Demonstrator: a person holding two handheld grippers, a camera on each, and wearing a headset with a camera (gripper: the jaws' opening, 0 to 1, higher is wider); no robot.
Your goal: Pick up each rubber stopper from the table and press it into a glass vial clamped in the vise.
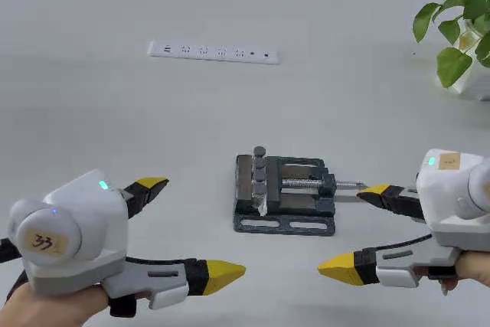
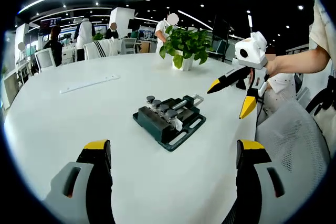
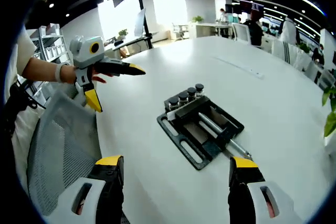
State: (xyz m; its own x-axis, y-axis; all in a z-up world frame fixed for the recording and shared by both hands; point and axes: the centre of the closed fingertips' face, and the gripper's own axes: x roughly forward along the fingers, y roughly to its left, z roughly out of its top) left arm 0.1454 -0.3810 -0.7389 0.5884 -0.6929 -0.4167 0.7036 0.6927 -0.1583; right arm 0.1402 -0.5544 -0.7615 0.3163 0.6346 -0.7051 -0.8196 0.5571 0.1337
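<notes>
Glass vials stoppered in vise; mesh chair nearby.

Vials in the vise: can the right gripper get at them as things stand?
Probably yes, from above. The right gripper is open, with bare table up to the vise, but the screw lies between it and the vials.

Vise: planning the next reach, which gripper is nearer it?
Right. The right gripper sits just off the screw end of the vise; the left gripper is farther off, opposite.
</notes>
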